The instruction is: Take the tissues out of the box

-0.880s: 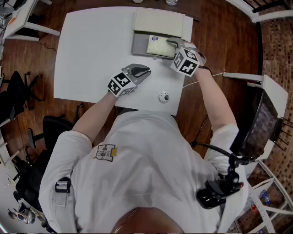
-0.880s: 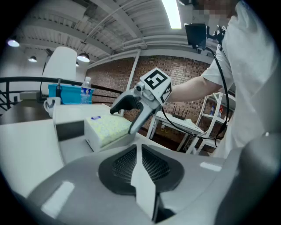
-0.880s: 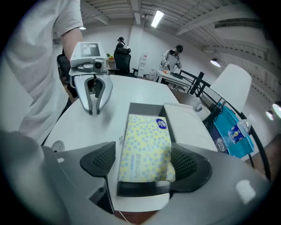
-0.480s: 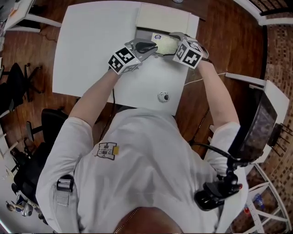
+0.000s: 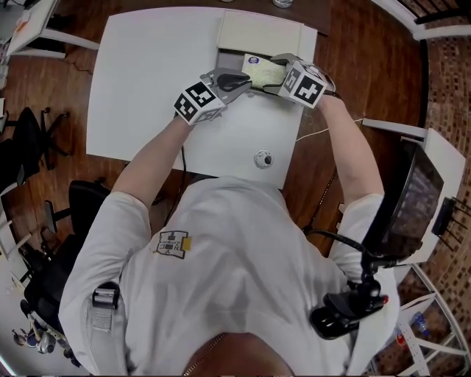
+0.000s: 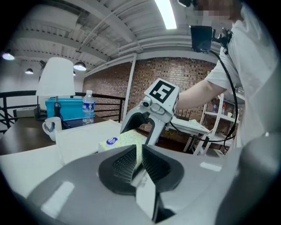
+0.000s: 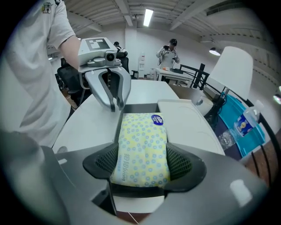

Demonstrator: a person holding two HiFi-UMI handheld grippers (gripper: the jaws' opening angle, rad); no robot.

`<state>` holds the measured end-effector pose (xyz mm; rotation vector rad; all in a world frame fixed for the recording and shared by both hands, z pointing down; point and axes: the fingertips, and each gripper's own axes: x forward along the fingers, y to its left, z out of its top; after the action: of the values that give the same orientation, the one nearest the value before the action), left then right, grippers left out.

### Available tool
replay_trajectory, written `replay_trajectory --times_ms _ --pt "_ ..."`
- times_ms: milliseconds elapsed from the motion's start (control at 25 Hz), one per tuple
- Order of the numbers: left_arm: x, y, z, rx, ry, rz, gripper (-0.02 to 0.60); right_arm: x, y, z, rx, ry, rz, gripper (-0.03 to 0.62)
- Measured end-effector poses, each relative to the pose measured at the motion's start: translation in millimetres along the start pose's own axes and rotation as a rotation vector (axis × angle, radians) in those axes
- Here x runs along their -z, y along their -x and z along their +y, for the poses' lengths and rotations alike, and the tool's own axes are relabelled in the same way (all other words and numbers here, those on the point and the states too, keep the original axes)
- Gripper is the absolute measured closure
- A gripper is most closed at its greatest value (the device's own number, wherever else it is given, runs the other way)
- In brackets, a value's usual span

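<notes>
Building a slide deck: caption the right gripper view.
Right gripper clamps the yellow tissue pack in the open box.

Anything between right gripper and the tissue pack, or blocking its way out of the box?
Nothing visible. The right gripper has its pads on both sides of the tissue pack. The box is open, lid folded aside. The left gripper, jaws together, is at the pack's far end, not over it.

You stood over a white table, wood floor lay around it, black chairs at your left, brick wall beyond, strip light overhead.
</notes>
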<state>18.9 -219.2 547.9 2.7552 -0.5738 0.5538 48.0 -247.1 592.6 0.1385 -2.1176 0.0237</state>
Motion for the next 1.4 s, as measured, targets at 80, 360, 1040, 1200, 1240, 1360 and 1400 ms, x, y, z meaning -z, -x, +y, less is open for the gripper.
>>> replay_trajectory --times_ms 80,360,1040,1200,1240,1360,1400 --pt "-6.7 7.3 -1.3 -0.006 -0.006 -0.020 0.571 -5.0 13.4 -7.7 0.040 0.002 -0.012 0.264" --pt "-31.6 71.7 -40.0 0.017 -0.074 -0.132 0.571 -47.3 67.6 50.6 0.076 0.058 -0.082 0.263" --pt "117.8 113.0 -137.9 0.102 0.028 0.048 0.571 -7.2 -7.8 211.2 -0.040 -0.047 -0.057 0.192" --pt "109.7 127.5 -145.5 0.116 0.001 0.015 0.571 -24.2 25.5 217.0 0.046 -0.098 -0.146 0.177" --pt "110.2 132.3 -148.5 0.123 0.003 0.007 0.571 -29.0 37.1 222.0 0.076 -0.137 -0.186 0.183" --pt "119.1 139.5 -162.0 0.156 0.022 -0.009 0.571 -35.6 56.7 248.6 0.128 -0.291 -0.300 0.239" --pt "122.7 139.9 -168.6 0.172 0.024 -0.011 0.571 -35.1 57.4 261.0 0.134 -0.346 -0.330 0.268"
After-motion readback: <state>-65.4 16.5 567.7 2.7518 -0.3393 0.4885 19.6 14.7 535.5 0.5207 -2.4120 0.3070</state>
